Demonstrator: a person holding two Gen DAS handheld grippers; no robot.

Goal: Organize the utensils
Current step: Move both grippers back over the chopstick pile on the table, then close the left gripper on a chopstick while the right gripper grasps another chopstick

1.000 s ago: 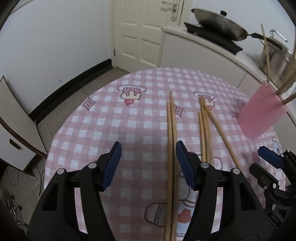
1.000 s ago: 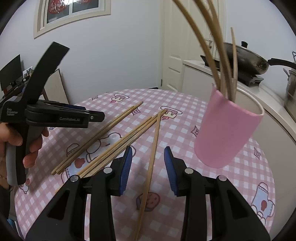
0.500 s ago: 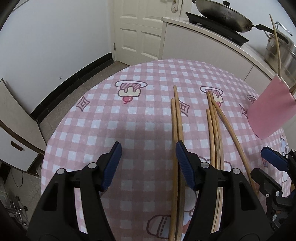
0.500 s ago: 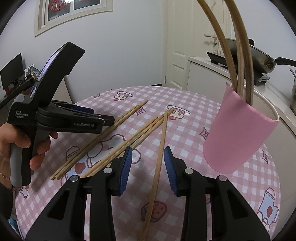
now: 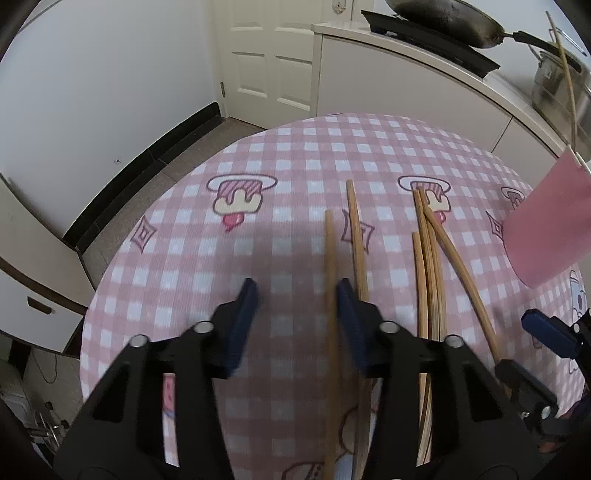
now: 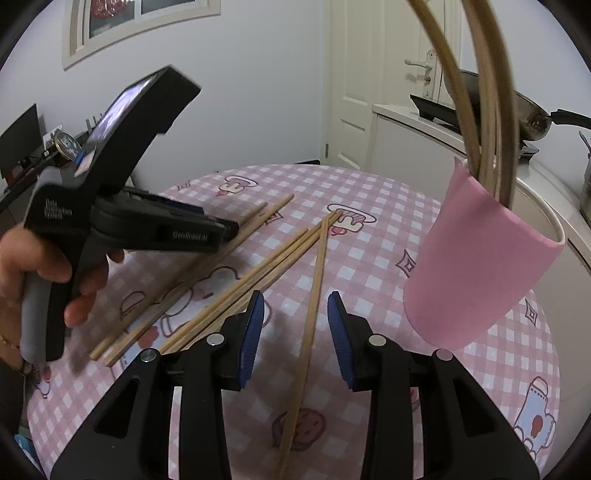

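Several wooden chopsticks lie on the pink checked tablecloth (image 5: 295, 155). My left gripper (image 5: 297, 306) hangs over the left pair, jaws closing. One chopstick (image 5: 330, 258) runs between the jaws, close to the right finger, and the left pad is still well clear of it. Its partner (image 5: 356, 240) passes under that finger. A bundle of chopsticks (image 5: 428, 266) lies further right. My right gripper (image 6: 295, 321) is open above a single chopstick (image 6: 314, 295). A pink cup (image 6: 476, 273) holding chopsticks (image 6: 491, 110) stands to its right. A hand (image 6: 44, 266) holds the left gripper (image 6: 229, 230).
The round table's edge (image 5: 155, 206) curves close on the left, with floor below. A white counter (image 5: 406, 70) behind the table carries a wok (image 5: 443, 18) and a steel pot (image 5: 557, 85). A white door (image 5: 273, 55) stands at the back.
My left gripper has moved forward and lower over the left pair of chopsticks, and its jaws have narrowed. One chopstick now lies inside them. The right gripper has hardly moved.
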